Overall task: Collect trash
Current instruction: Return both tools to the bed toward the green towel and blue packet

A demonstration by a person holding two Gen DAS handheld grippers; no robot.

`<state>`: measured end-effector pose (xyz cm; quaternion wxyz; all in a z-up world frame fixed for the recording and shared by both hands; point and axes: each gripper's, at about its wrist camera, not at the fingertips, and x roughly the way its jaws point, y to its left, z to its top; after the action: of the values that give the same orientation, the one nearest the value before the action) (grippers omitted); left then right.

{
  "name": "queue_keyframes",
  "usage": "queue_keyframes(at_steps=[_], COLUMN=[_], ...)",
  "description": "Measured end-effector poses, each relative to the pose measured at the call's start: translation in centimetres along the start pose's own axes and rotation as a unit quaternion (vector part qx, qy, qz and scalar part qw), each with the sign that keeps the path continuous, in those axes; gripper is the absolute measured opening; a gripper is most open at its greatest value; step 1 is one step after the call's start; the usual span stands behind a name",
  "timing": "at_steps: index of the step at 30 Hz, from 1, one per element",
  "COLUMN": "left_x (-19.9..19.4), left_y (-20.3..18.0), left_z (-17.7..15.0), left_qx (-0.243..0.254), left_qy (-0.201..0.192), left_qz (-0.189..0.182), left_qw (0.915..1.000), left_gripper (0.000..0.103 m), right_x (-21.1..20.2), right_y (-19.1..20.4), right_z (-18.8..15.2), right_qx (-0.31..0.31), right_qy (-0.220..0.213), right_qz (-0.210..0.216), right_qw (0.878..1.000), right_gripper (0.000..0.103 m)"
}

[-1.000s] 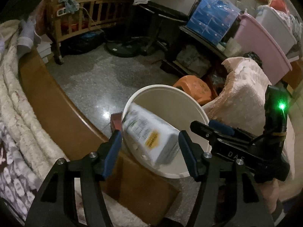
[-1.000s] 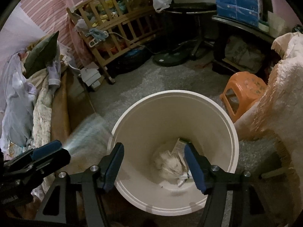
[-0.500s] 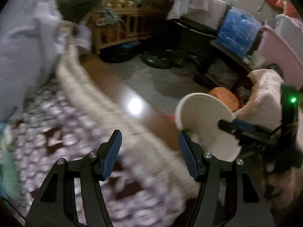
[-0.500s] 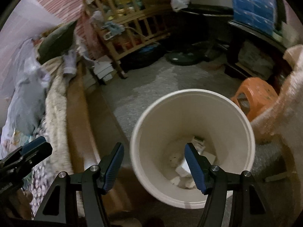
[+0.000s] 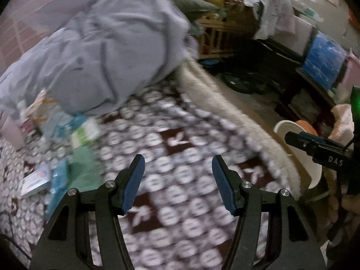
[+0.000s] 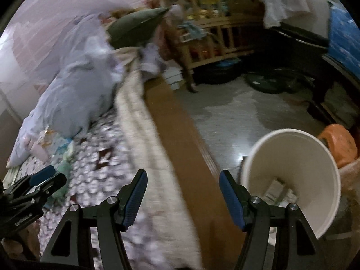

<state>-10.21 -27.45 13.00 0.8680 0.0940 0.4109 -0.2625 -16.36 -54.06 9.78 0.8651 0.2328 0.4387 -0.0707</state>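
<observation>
Left fingers: the left gripper stands with its blue-padded fingers apart and nothing between them, above the brown bedspread with white round motifs.
Right fingers: the right gripper also has its fingers apart and empty, over the cream fleece edge of the bed and the brown wooden bed rail.
Trash on bed: blurred packets and wrappers, green, blue and white, lie on the bedspread ahead and to the left of the left fingers; what each one is cannot be told.
Bin: the round white plastic bin stands on the grey speckled floor just right of the right fingers, with pale boxes and paper at its bottom.
Beyond: a rumpled pale grey-blue quilt lies past the trash; an orange plastic stool sits behind the bin.
</observation>
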Motion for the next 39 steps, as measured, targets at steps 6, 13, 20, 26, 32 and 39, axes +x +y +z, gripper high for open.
queue_keyframes(at_steps=[6, 13, 20, 26, 32, 39], left_x=[-1.8, -2.8, -2.9, -3.1, -4.2, -5.4], left_y=[5.3, 10.8, 15.9, 20.5, 22.8, 24.0], left_z=[-1.5, -3.4, -5.7, -7.9, -9.0, -9.8], left_qx=[-0.042, -0.087, -0.118, -0.161, -0.187, -0.203], left_qy=[-0.006, -0.005, 0.01, 0.025, 0.023, 0.022], left_qz=[0.026, 0.039, 0.061, 0.082, 0.082, 0.069], left_qw=[0.9988, 0.9955, 0.9912, 0.9832, 0.9786, 0.9765], left_gripper=[0.061, 0.061, 0.061, 0.061, 0.061, 0.061], right_x=[2.1, 5.1, 7.9, 9.6, 11.3, 15.0], right_y=[6.1, 12.1, 17.3, 20.9, 24.3, 26.7], right_z=[0.2, -0.1, -0.7, -1.2, -2.0, -3.0], right_qx=[-0.041, -0.071, -0.092, -0.103, -0.128, -0.116], right_qy=[0.019, 0.049, 0.08, 0.099, 0.118, 0.168], right_qz=[0.033, 0.056, 0.076, 0.098, 0.117, 0.16], right_qw=[0.998, 0.995, 0.99, 0.985, 0.978, 0.966], right_gripper=[0.064, 0.064, 0.064, 0.064, 0.065, 0.065])
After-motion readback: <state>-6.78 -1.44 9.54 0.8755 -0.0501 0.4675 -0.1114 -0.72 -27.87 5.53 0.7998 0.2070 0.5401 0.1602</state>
